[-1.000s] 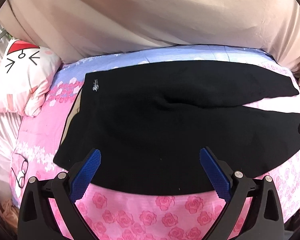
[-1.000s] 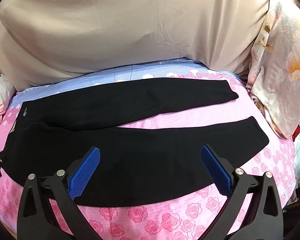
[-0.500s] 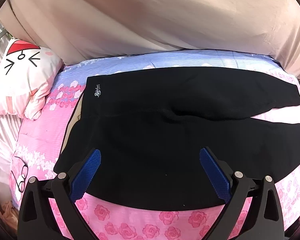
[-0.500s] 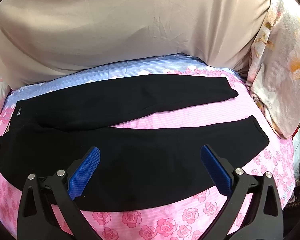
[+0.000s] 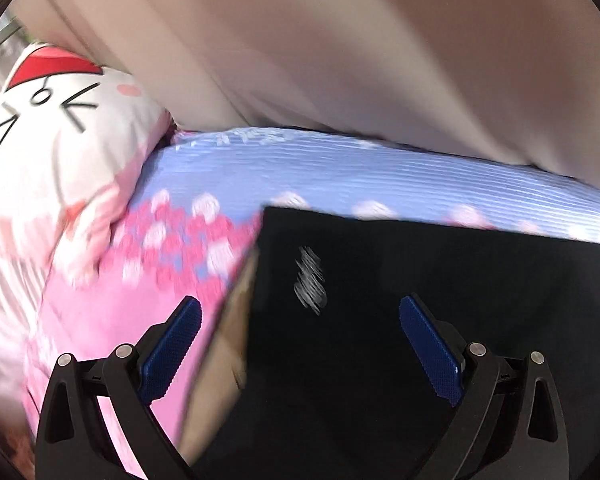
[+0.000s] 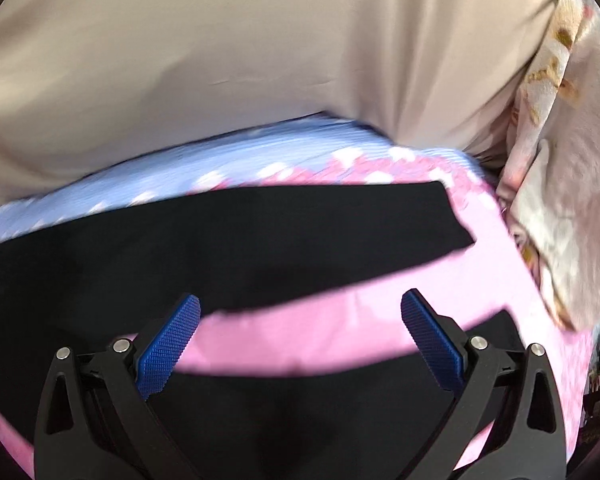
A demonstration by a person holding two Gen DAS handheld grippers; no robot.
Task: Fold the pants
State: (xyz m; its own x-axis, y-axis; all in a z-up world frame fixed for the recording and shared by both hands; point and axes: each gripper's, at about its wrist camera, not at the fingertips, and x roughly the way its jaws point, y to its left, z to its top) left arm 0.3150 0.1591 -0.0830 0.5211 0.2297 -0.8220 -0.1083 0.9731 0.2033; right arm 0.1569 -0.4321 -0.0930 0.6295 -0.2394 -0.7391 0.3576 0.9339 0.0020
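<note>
**Black pants spread on a floral bed, both hand-held grippers spread wide**

Beige fabric point(image 6: 220, 60) hangs behind a bed point(image 5: 340, 168) whose sheet runs from a lilac-blue band nearest that fabric to pink with rose prints point(image 6: 340, 328). Black pants point(image 5: 420, 320) lie flat on the sheet. In the left wrist view their waistband corner, with a small blurred white logo point(image 5: 310, 280), sits just short of the blue band; a tan lining point(image 5: 224, 360) shows along the waist opening. A white cartoon-face pillow point(image 5: 60, 140) lies well to the waistband's left. In the right wrist view the two legs fan apart, pink sheet showing between them, and the far leg's cuff point(image 6: 452, 216) ends near a pale floral cloth point(image 6: 560, 200). The left hand-held gripper point(image 5: 300, 344) hovers over the waistband edge, fingers spread, holding nothing. The right hand-held gripper point(image 6: 300, 340) is likewise spread and empty, above the near leg.
</note>
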